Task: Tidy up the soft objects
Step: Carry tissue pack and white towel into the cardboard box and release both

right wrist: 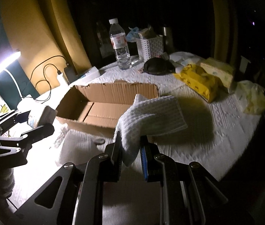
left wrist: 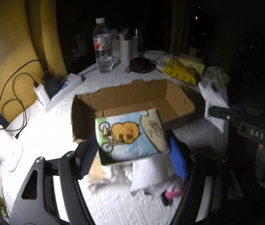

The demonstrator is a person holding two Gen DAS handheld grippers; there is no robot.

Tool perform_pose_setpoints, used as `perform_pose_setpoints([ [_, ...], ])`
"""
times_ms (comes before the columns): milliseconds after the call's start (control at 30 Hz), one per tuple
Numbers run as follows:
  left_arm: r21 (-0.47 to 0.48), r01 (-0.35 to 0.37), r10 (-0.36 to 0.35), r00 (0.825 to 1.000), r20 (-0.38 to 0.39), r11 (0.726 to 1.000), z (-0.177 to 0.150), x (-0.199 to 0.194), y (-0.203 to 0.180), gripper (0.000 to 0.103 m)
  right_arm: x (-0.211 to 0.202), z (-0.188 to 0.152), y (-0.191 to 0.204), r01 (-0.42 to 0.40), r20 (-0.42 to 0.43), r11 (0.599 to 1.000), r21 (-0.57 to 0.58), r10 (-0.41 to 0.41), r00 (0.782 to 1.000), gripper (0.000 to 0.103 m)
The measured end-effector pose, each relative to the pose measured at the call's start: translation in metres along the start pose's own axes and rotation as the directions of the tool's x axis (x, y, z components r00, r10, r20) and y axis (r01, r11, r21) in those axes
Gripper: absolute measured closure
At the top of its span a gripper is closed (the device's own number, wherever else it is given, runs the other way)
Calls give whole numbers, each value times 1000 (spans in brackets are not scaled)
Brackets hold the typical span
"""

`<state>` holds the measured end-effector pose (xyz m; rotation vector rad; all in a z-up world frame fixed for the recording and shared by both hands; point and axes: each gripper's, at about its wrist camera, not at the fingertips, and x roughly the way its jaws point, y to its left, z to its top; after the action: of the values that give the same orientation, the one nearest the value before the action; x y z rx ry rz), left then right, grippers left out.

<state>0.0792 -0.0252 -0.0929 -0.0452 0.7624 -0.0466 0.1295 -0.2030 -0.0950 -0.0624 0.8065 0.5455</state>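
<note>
An open, empty cardboard box [left wrist: 132,101] sits mid-table; it also shows in the right wrist view [right wrist: 102,103]. My left gripper [left wrist: 132,150] is shut on a tissue pack [left wrist: 130,136] printed with a cartoon bear on a bicycle, held just in front of the box's near wall. My right gripper [right wrist: 130,150] is shut on a white waffle-weave cloth [right wrist: 151,114], which hangs over the box's near right corner. The left gripper [right wrist: 25,129] with its pack shows at the left in the right wrist view. The right gripper [left wrist: 245,127] shows at the right in the left wrist view.
A water bottle [right wrist: 120,45], a white basket [right wrist: 150,46], a black round object [right wrist: 158,66], yellow tissue packs [right wrist: 200,80] and a crumpled bag [right wrist: 252,97] stand behind and right of the box. A power strip with charger [left wrist: 44,93] lies left. Loose cloths [left wrist: 151,178] lie under my left gripper.
</note>
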Motion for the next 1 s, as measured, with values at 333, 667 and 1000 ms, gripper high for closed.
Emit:
perform_pose_setpoints([
  [333, -29, 45, -44, 999, 23, 999, 33, 40, 2, 32, 31, 32, -2, -14, -5, 1000, -20, 14, 1000, 85],
  [667, -65, 54, -54, 998, -8, 996, 46, 85, 5, 32, 70, 48, -12, -46, -28, 999, 5, 46, 999, 85],
  [1000, -103, 26, -30, 999, -41, 994, 44, 96, 14, 7, 87, 52, -24, -73, -57, 995, 62, 76, 995, 46],
])
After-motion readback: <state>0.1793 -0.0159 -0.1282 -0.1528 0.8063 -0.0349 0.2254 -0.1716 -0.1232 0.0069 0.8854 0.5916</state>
